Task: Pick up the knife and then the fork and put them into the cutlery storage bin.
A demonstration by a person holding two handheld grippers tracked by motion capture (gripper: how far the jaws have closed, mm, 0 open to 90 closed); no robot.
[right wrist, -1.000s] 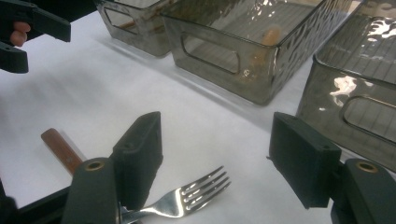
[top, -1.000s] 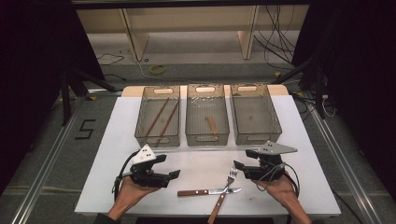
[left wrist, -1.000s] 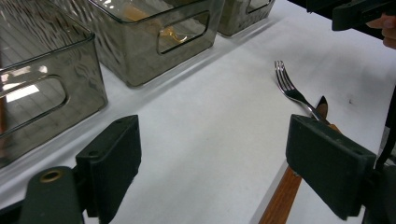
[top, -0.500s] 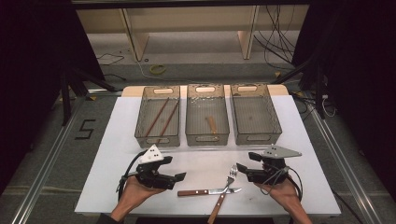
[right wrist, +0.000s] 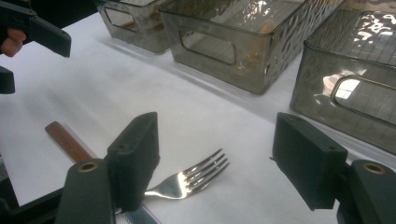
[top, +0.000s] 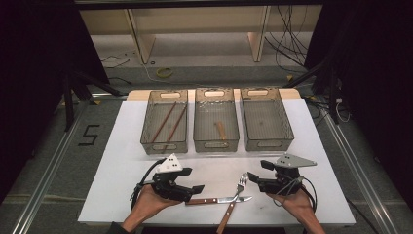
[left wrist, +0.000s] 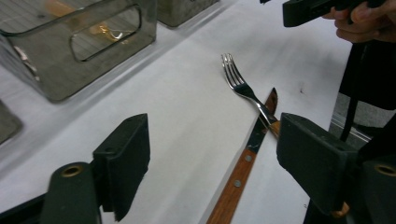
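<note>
While both grippers sit low at the near edge of the white table (top: 122, 161), the fork (top: 237, 189) lies crossed over the knife (top: 216, 200), tines toward the 3 bins. Left gripper (top: 195, 190) is just left of the fork, by the knife's wooden handle, jaws wide, holding nothing. Right gripper (top: 254, 177) is just right of the fork's tines, jaws wide, empty too. Middle bin (top: 215, 144) stands well beyond the fork; 2 chopsticks (top: 166, 123) lie in the bin to its left.
</note>
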